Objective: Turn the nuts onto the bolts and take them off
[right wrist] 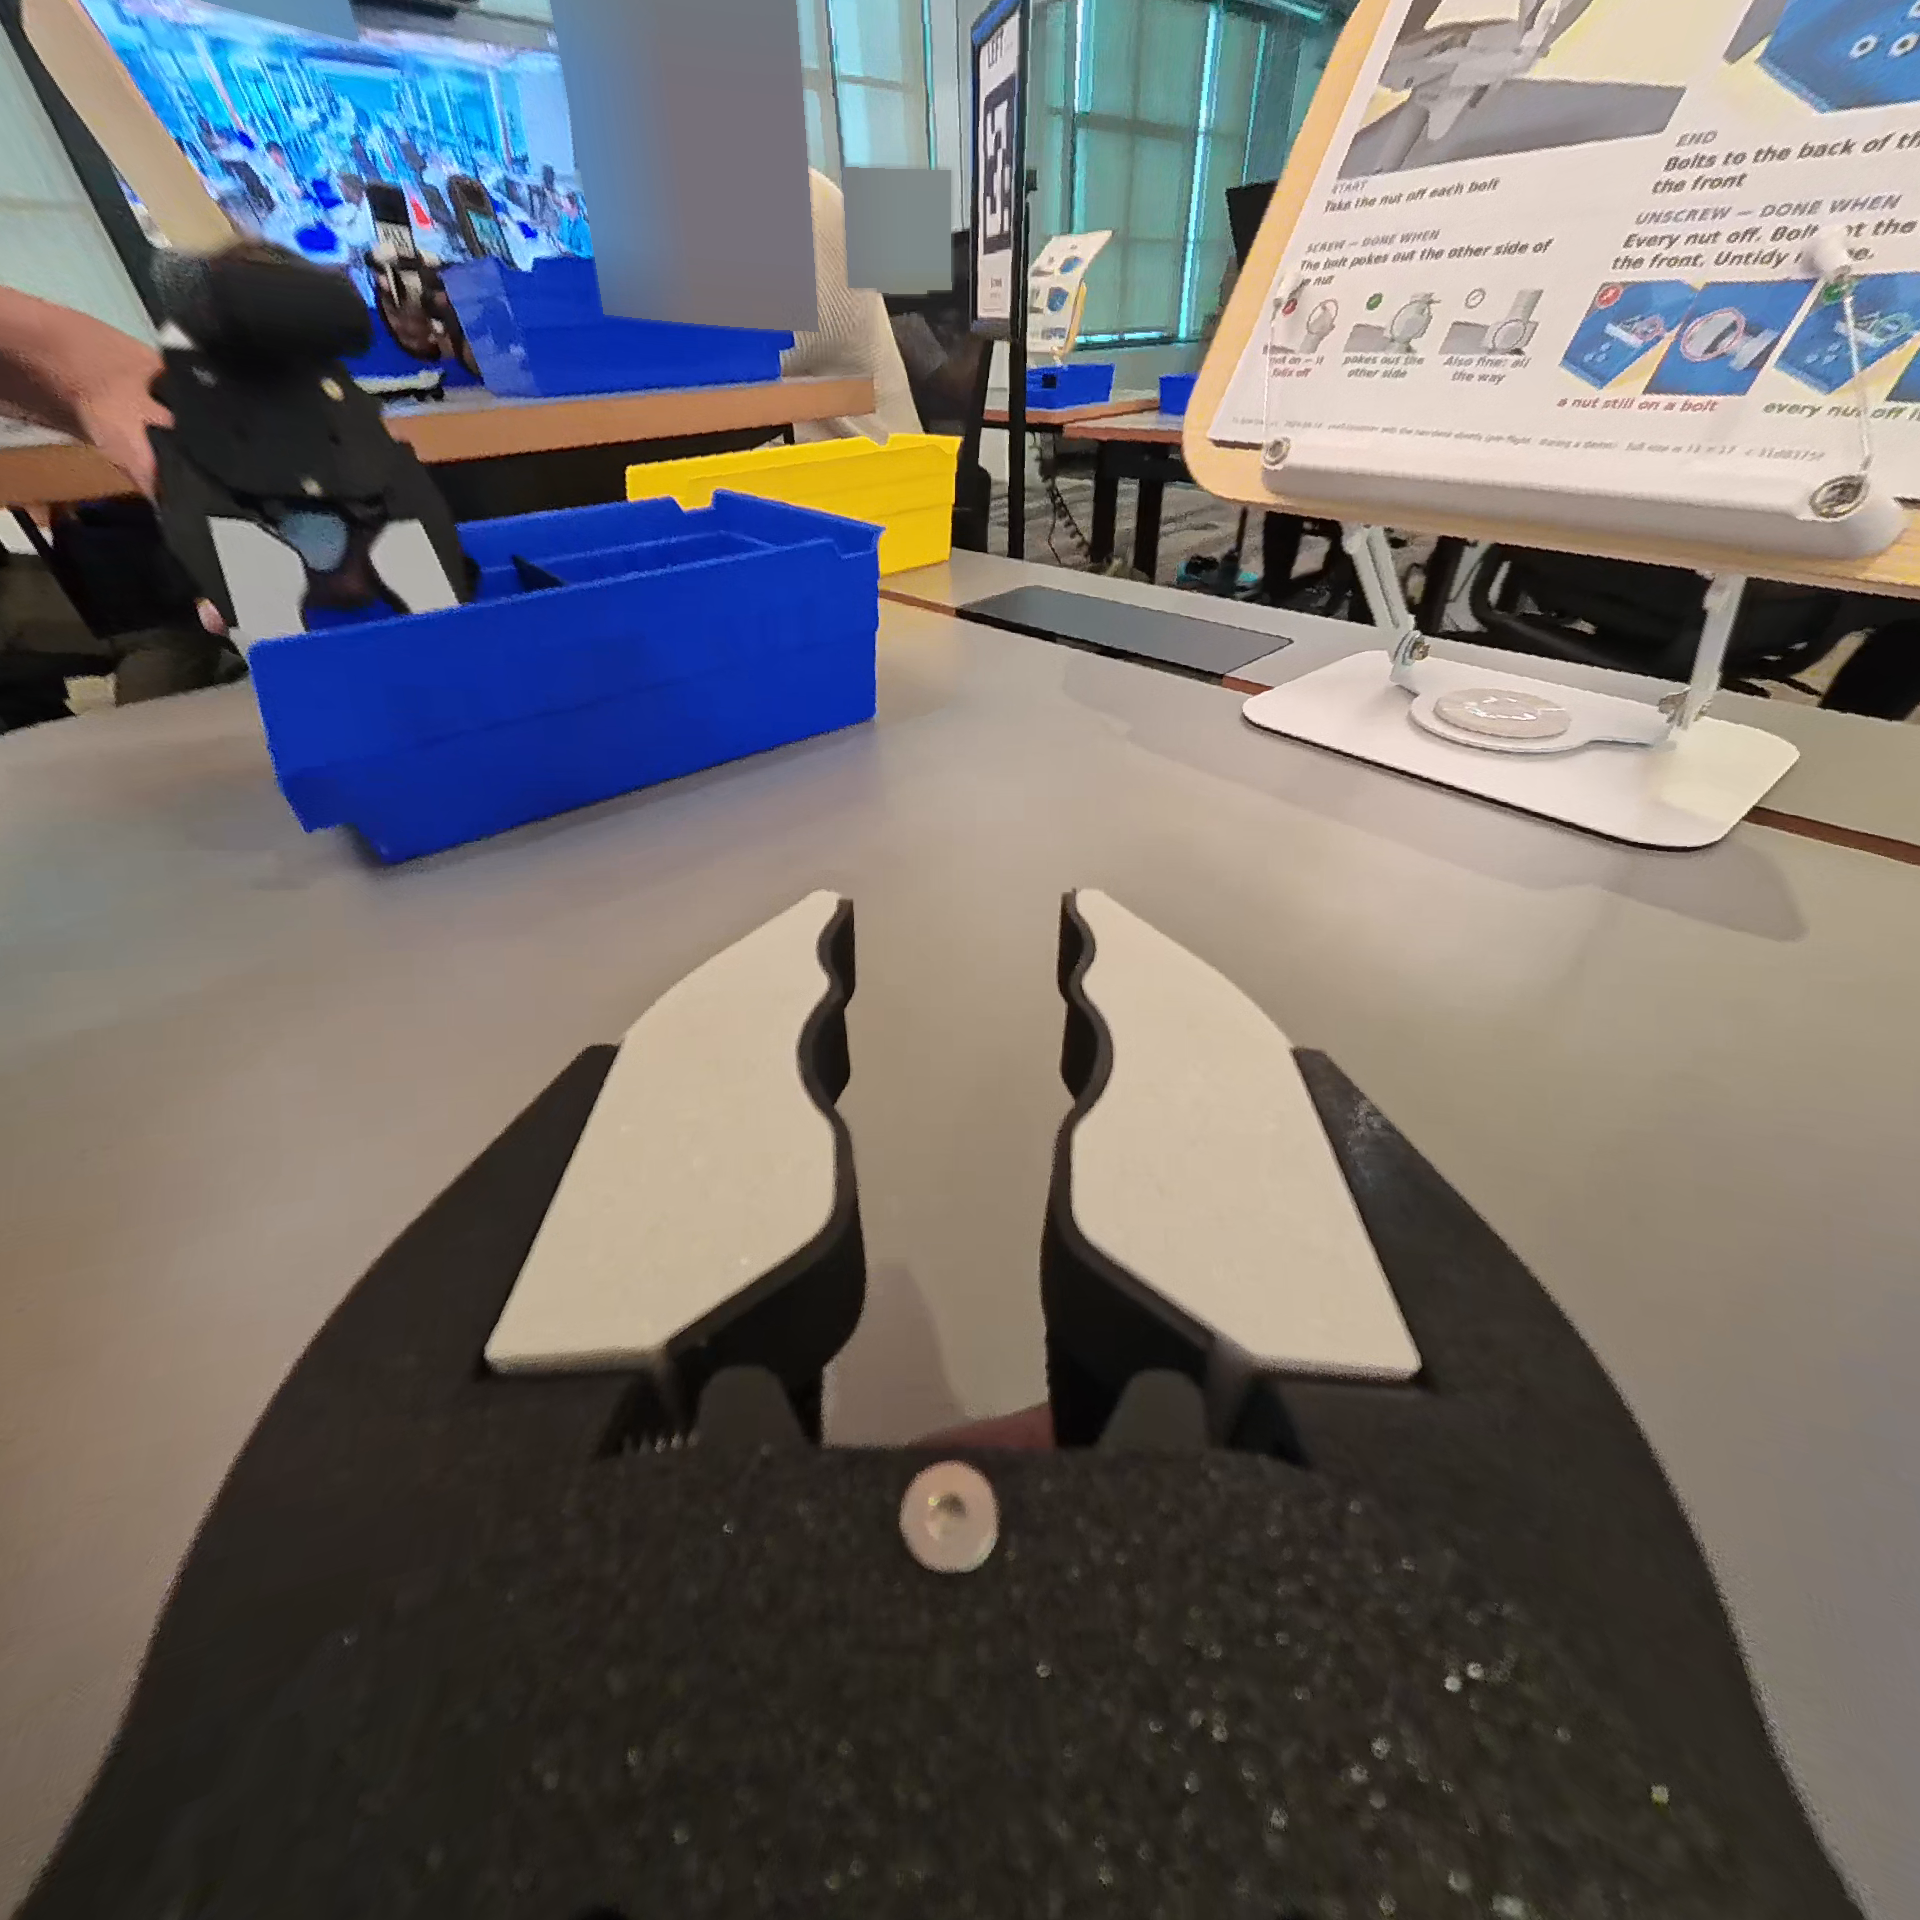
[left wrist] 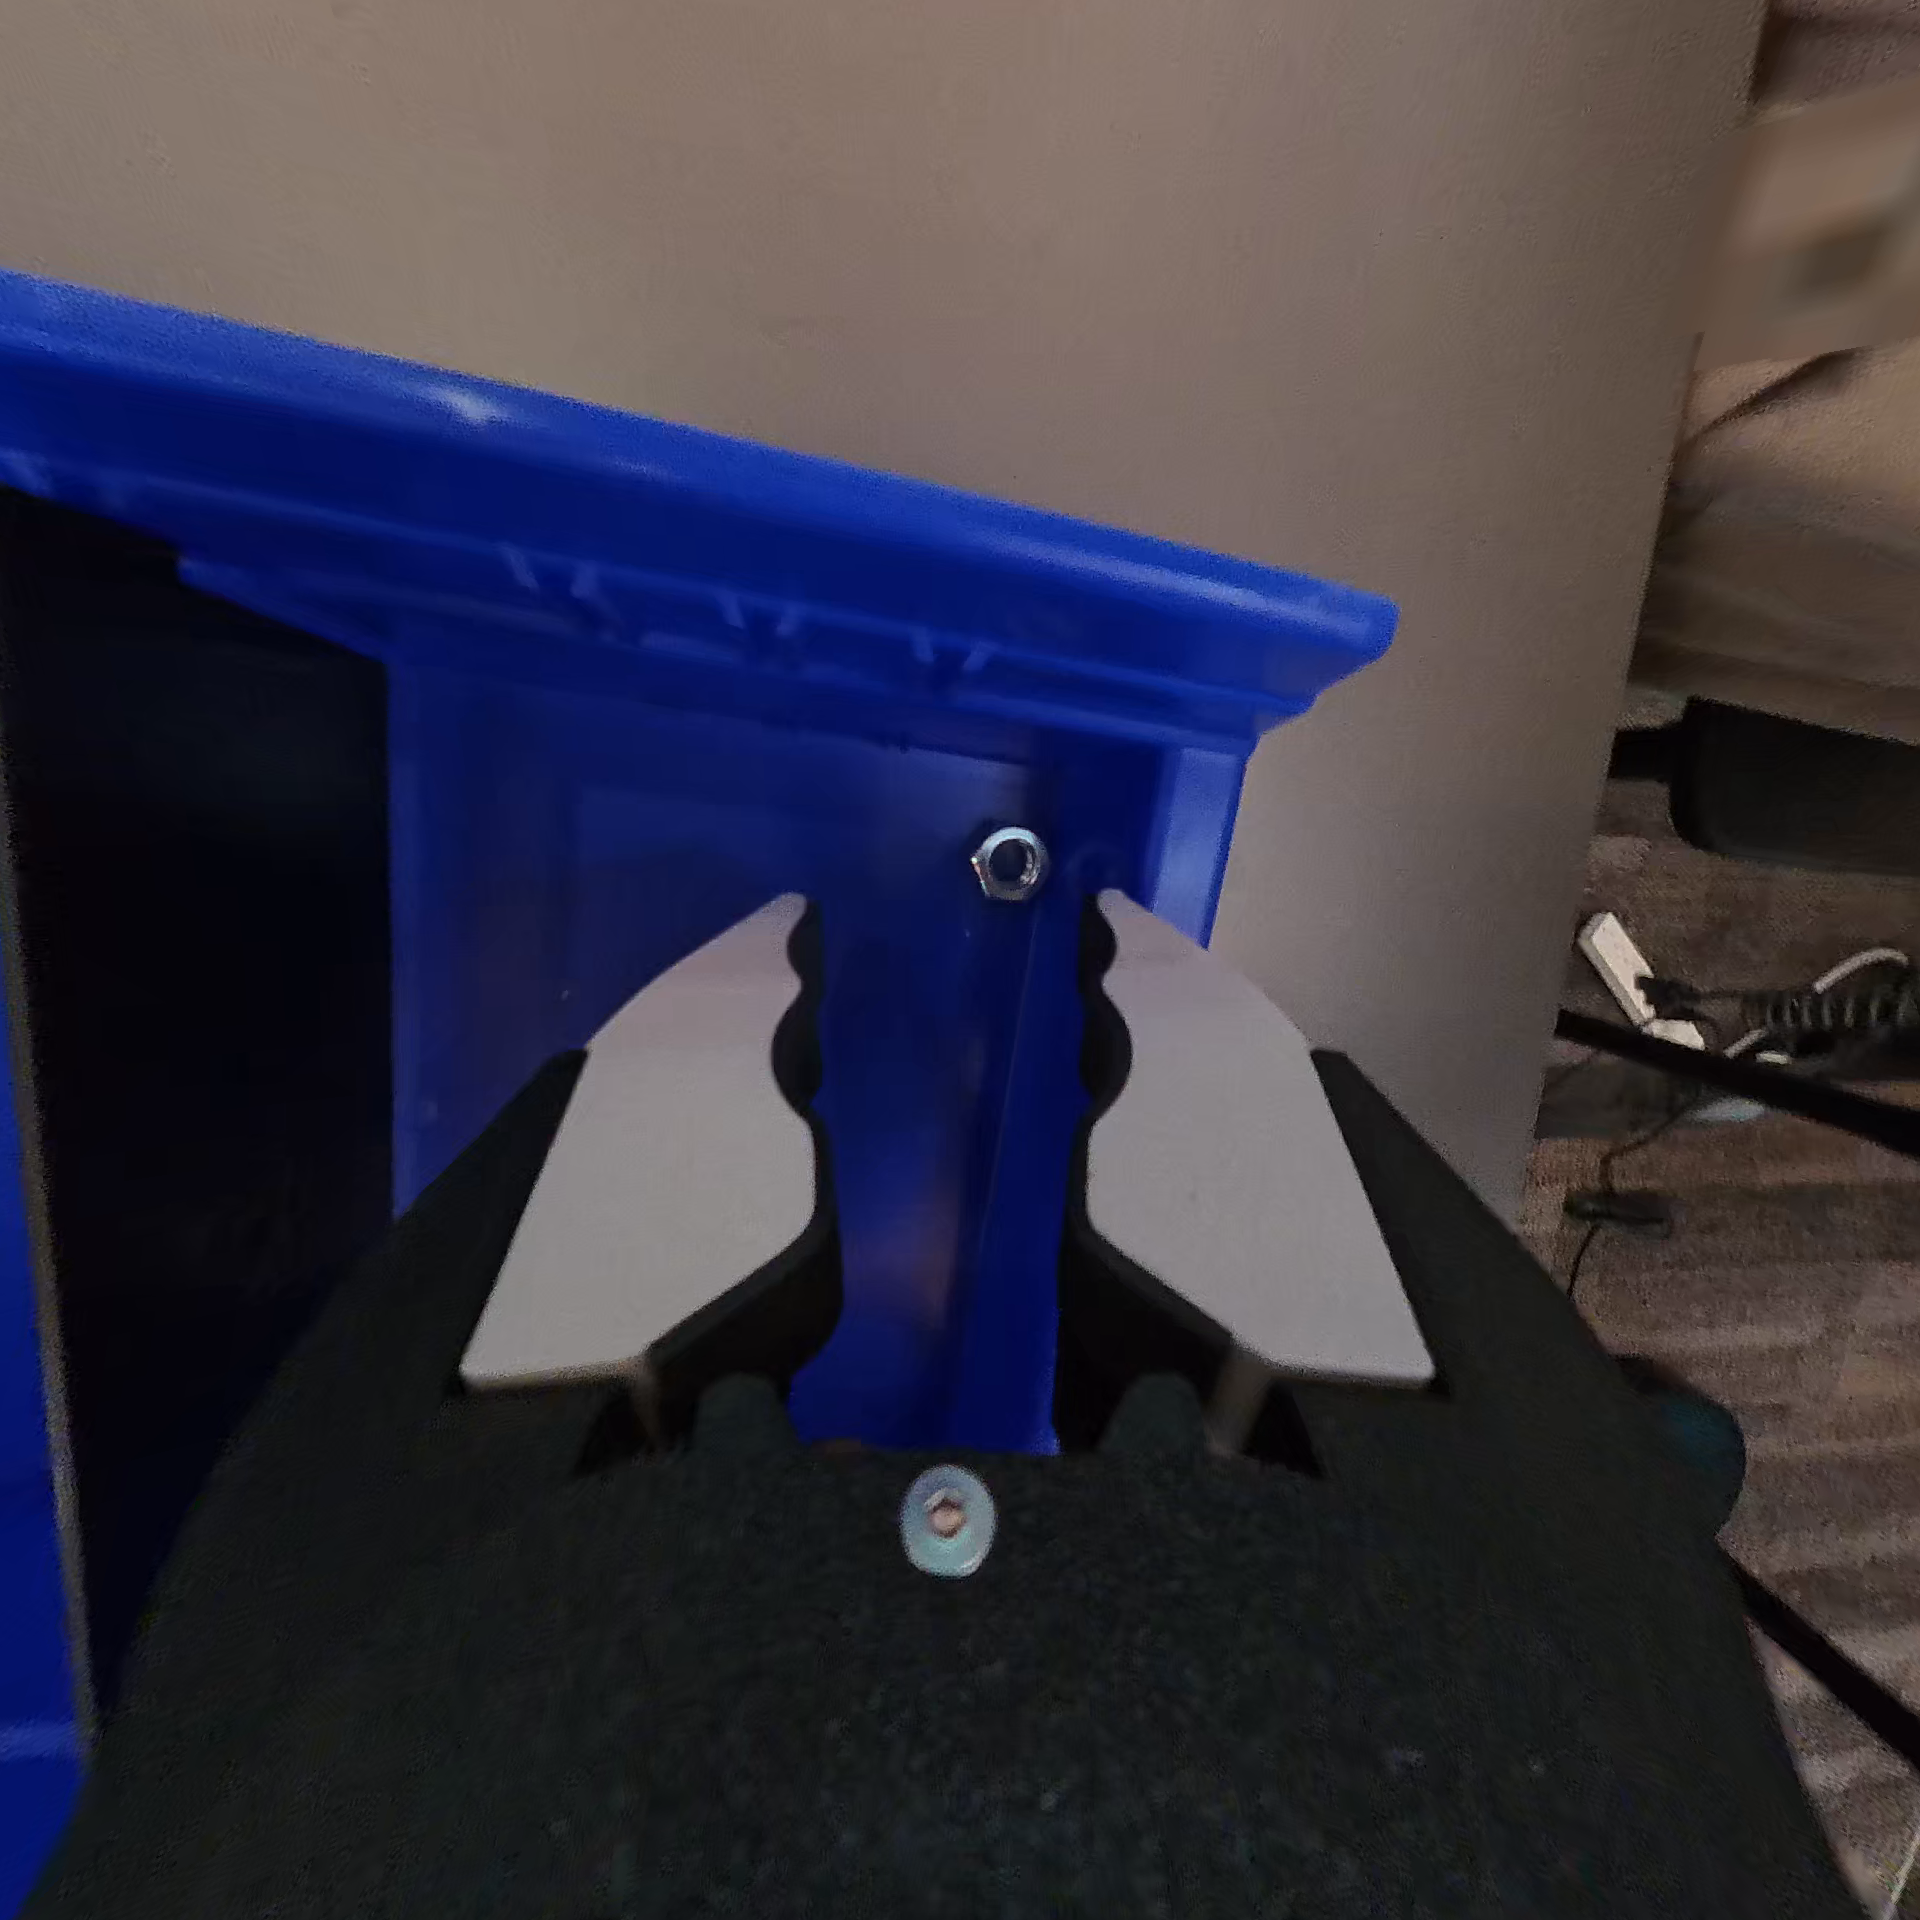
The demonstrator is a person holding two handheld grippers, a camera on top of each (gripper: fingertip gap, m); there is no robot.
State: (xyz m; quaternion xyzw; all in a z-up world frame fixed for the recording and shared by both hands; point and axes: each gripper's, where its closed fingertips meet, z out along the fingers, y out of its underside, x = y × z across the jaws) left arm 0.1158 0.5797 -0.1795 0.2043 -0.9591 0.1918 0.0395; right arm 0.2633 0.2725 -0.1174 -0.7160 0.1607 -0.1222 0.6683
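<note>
Blue bin (right wrist: 582,675), silver nut (left wrist: 1009,861), yellow bin (right wrist: 810,488) — grey table (right wrist: 1039,810).

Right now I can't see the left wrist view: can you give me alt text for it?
The open left gripper points into a blue bin, its fingers just short of a silver nut lying in the bin's corner. Beyond the bin are a beige wall and cables on carpet.

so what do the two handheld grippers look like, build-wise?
Both match. Left gripper and right gripper: rough, black, fan-shaped body, one silver screw with washer at the centre, and two curved fingers with flat pale grey top faces and black wavy-edged inner pads. No cables or markings show. In the right wrist view the left gripper shows farther off, black with pale fingers.
</note>
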